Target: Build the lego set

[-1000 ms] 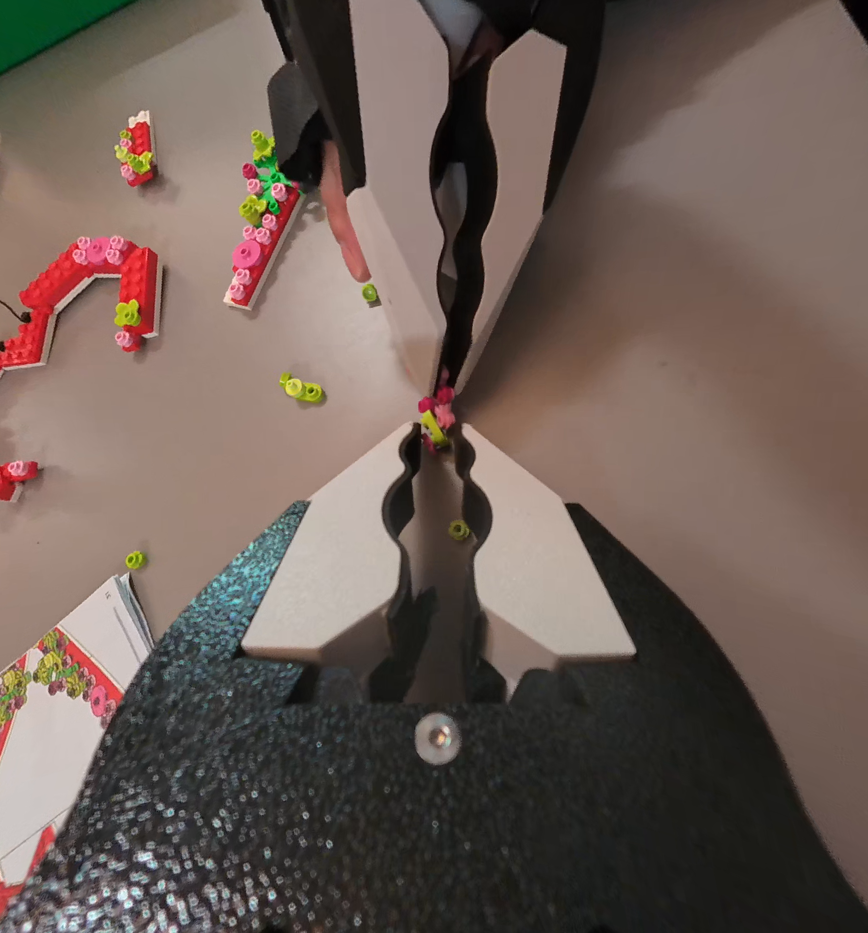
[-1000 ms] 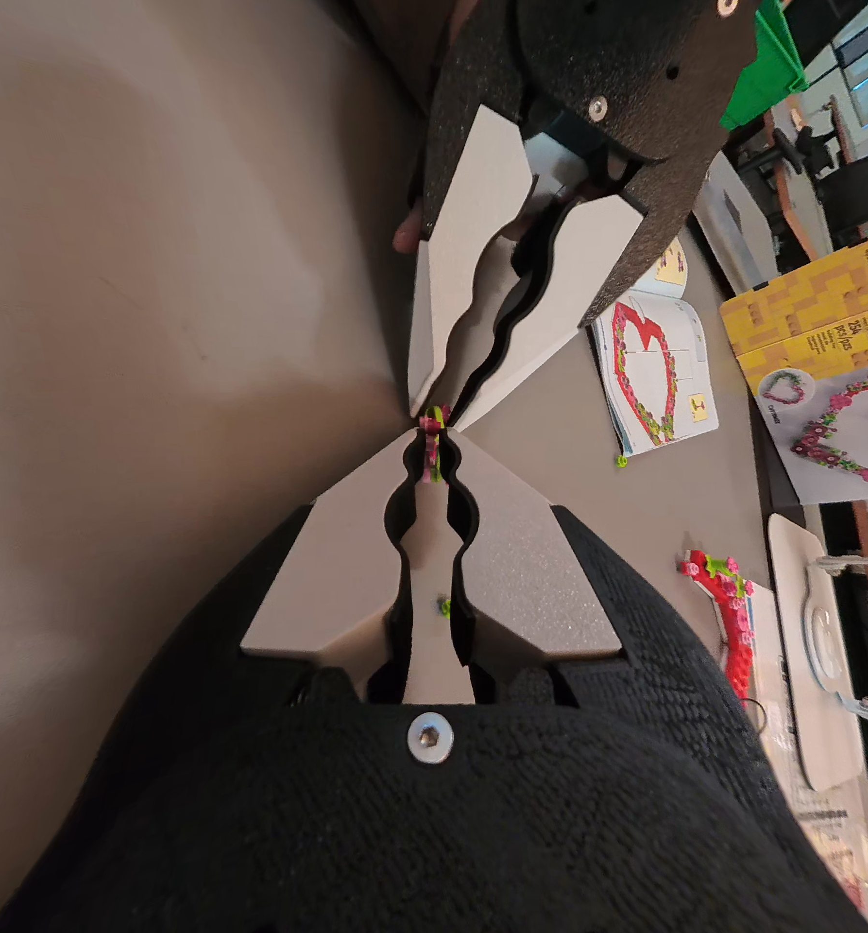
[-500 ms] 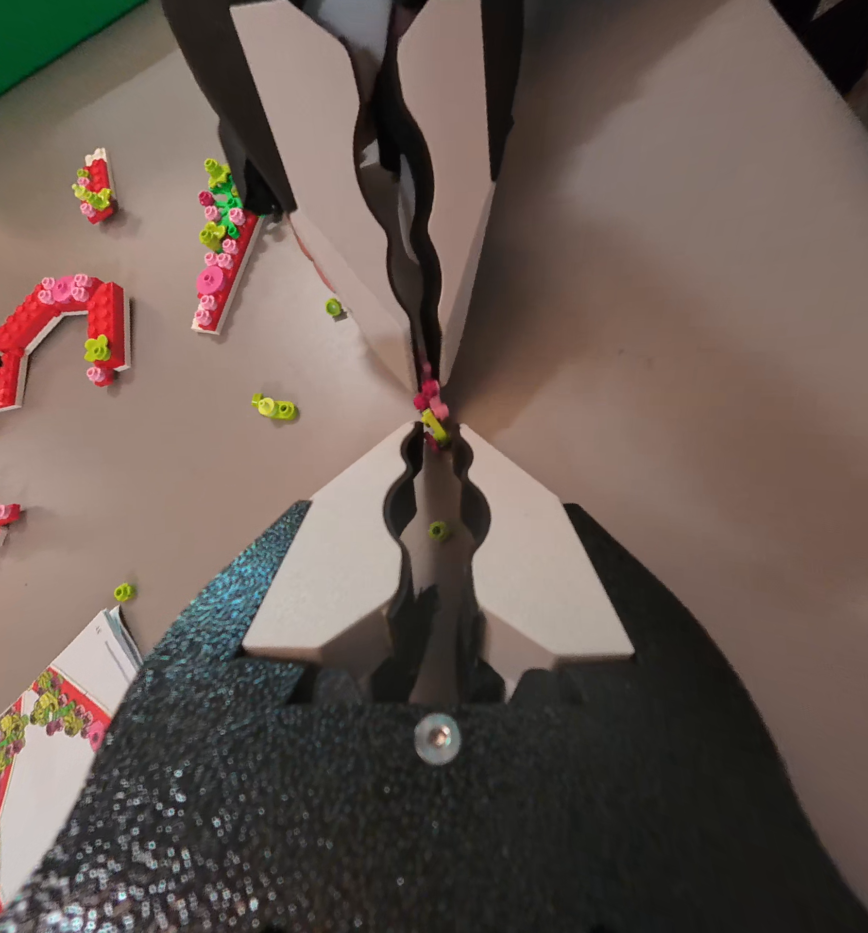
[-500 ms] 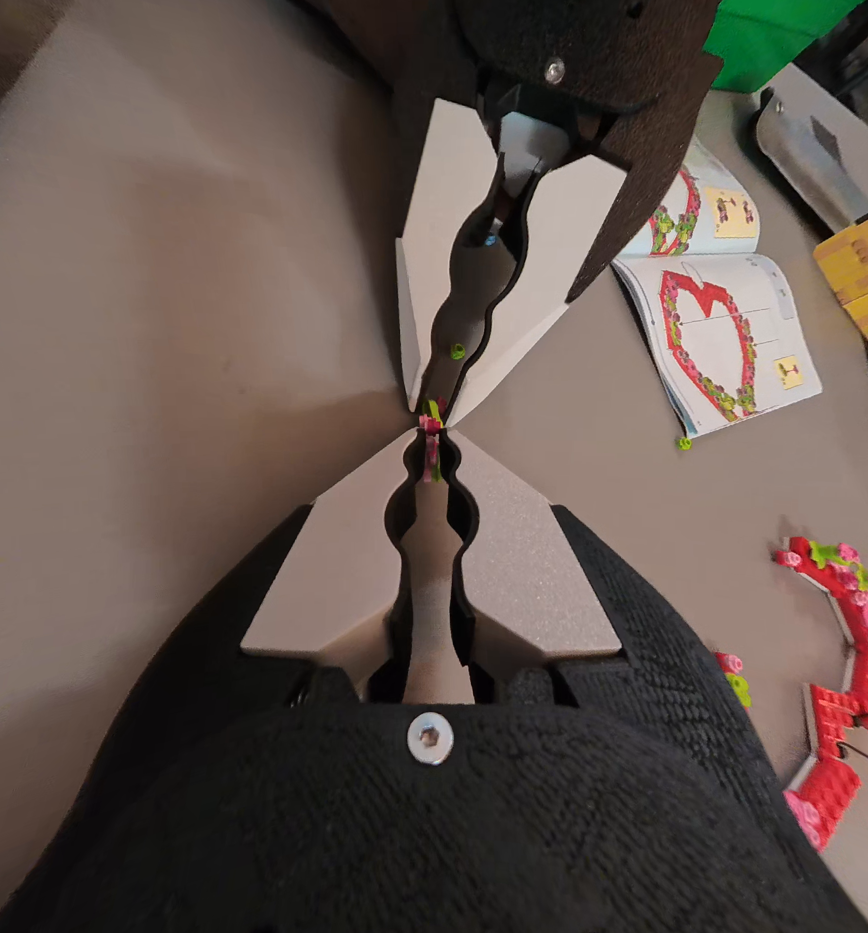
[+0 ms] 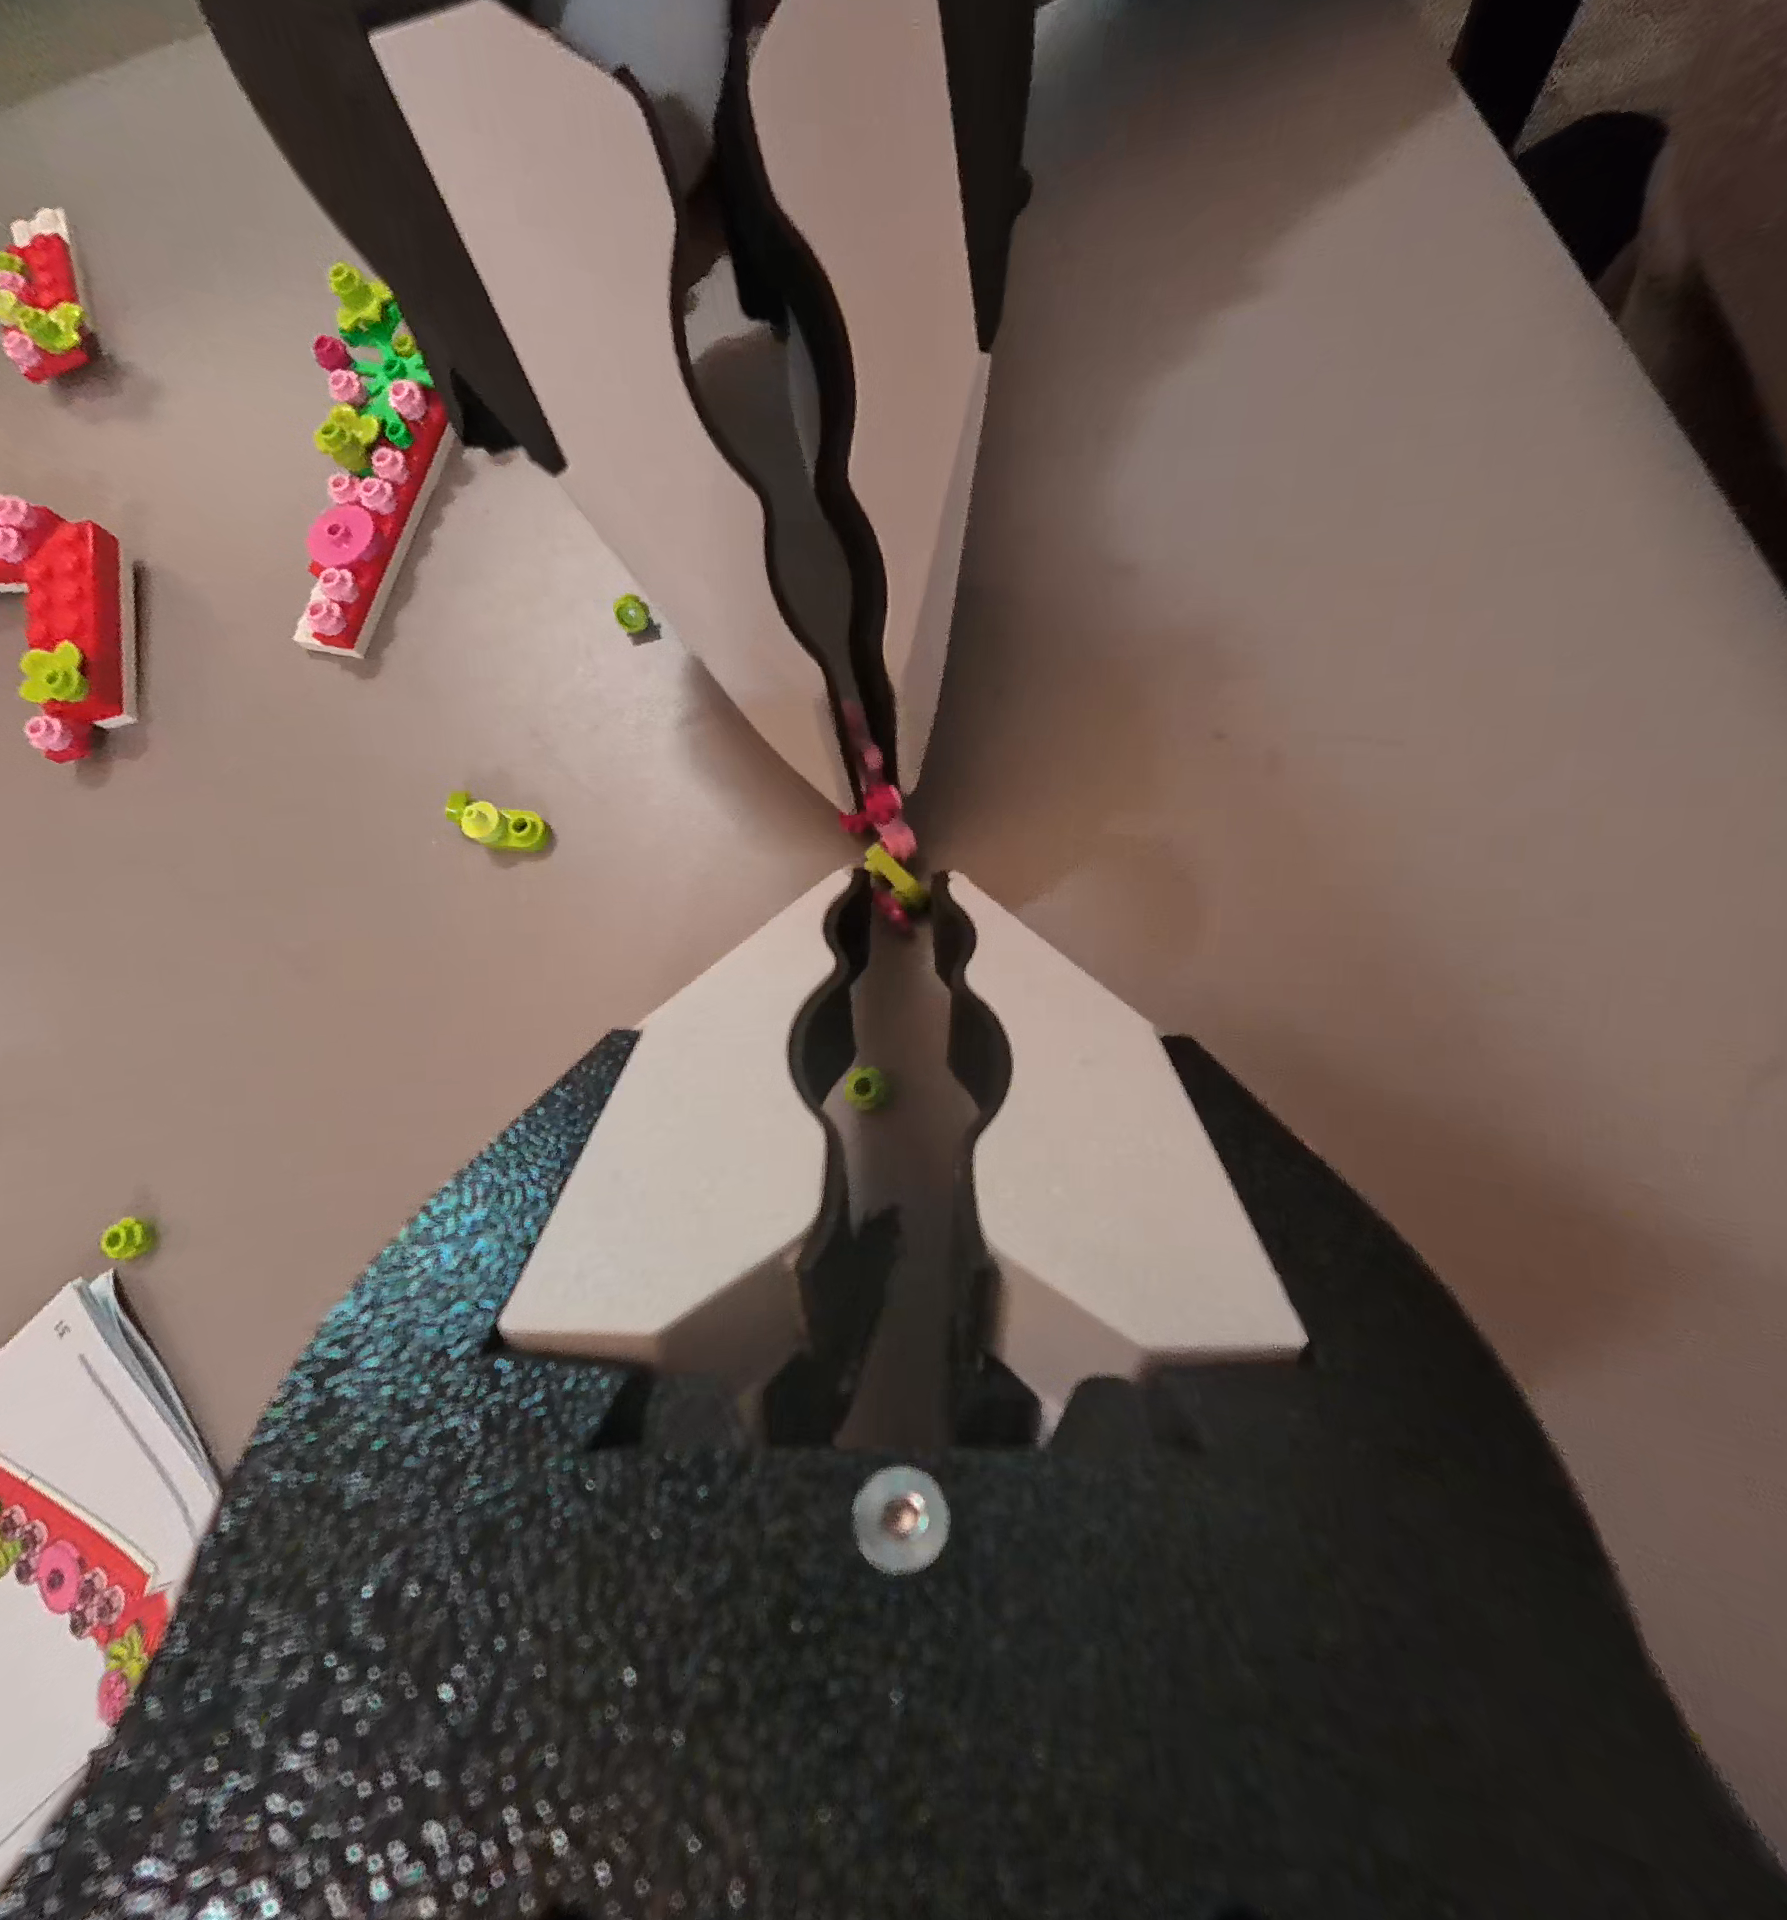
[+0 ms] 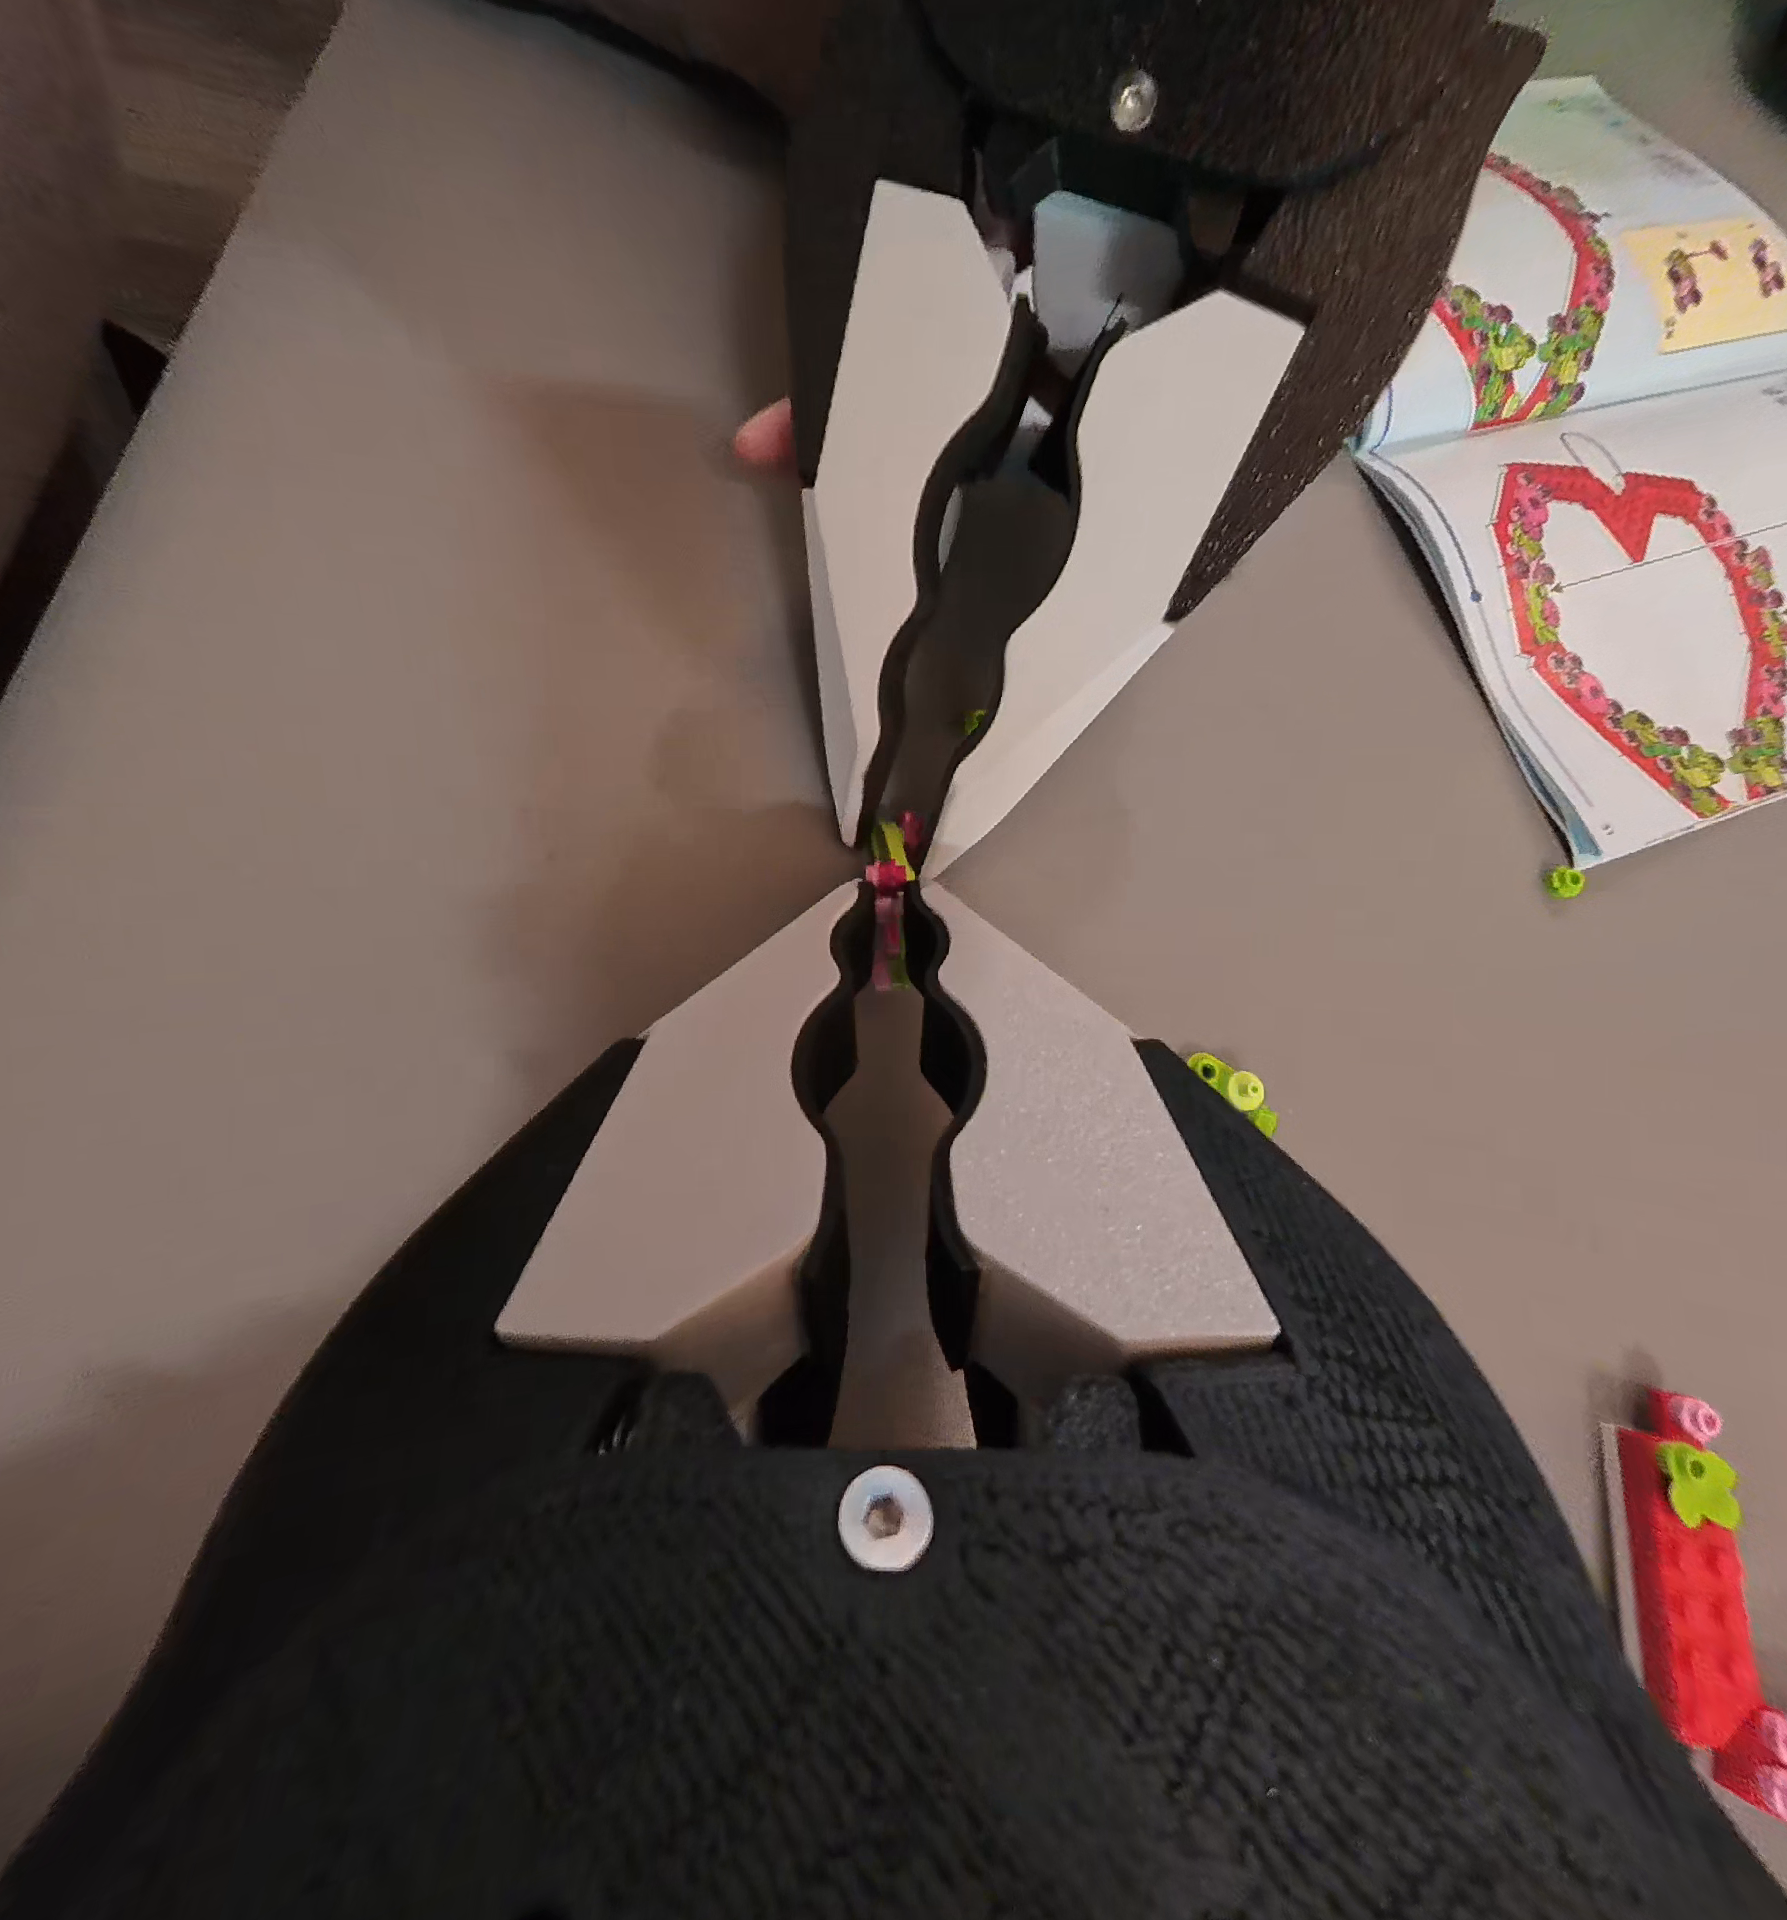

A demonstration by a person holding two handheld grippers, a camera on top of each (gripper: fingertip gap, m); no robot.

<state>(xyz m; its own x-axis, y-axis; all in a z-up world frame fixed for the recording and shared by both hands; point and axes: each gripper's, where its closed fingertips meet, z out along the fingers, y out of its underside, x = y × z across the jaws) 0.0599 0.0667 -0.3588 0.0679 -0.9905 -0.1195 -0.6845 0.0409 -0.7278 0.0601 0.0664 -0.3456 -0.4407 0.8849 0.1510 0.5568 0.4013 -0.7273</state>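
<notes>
My left gripper (image 5: 894, 883) has its fingertips drawn nearly together on a small lime and magenta flower cluster (image 5: 891, 878); my right gripper (image 6: 887, 894) meets it tip to tip from the opposite side, its fingertips likewise pinched on the pink and magenta end of the same cluster (image 6: 887, 883); I cannot tell whether the two ends are pressed together into one piece or only touching; the cluster is held above the grey surface (image 5: 1284, 727), between the two grippers; a single lime stud (image 5: 865, 1087) lies on the surface below the gap of my left gripper; farther left I see a lime pair of pieces (image 5: 499, 823), another lime stud (image 5: 632, 615), a straight red and white segment topped with flowers (image 5: 375, 499), a bent red segment (image 5: 58, 613) and a short red segment (image 5: 37, 307); the open instruction booklet (image 6: 1637, 582) lies at the right in the right wrist view, with one more lime stud (image 6: 1565, 881) just beside its corner.
</notes>
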